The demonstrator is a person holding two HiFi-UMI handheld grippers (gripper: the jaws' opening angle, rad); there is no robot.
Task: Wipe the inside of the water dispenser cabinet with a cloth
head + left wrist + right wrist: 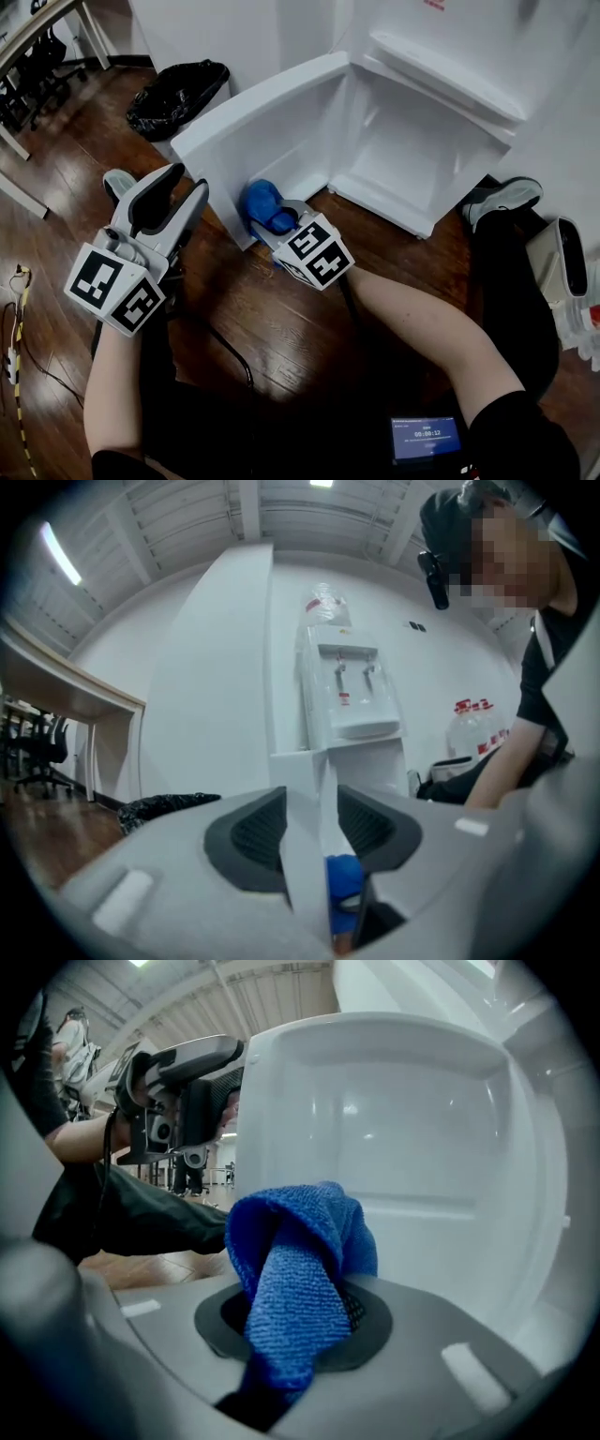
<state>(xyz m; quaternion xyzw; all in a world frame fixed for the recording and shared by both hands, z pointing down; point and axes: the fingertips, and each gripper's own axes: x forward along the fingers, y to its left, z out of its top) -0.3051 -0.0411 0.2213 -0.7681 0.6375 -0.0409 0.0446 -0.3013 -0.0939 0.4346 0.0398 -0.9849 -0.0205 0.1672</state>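
Observation:
The white dispenser cabinet (412, 159) stands open on the wood floor, its door (272, 122) swung out to the left. My left gripper (190, 183) is at the door's outer edge; in the left gripper view the door's thin edge (302, 874) runs between the pads of the left gripper (314, 822), which are closed on it. My right gripper (278, 223) is shut on a bunched blue cloth (267, 206), low by the bottom of the door's inner face. In the right gripper view the cloth (295, 1269) bulges out of the right gripper (300, 1321) in front of a white recessed panel (403, 1129).
A bin lined with a black bag (178, 94) stands behind the door. A shoe (502, 197) rests by the cabinet's right corner. A small lit screen (427, 438) lies near my lap. Cables (14, 347) trail along the floor at left.

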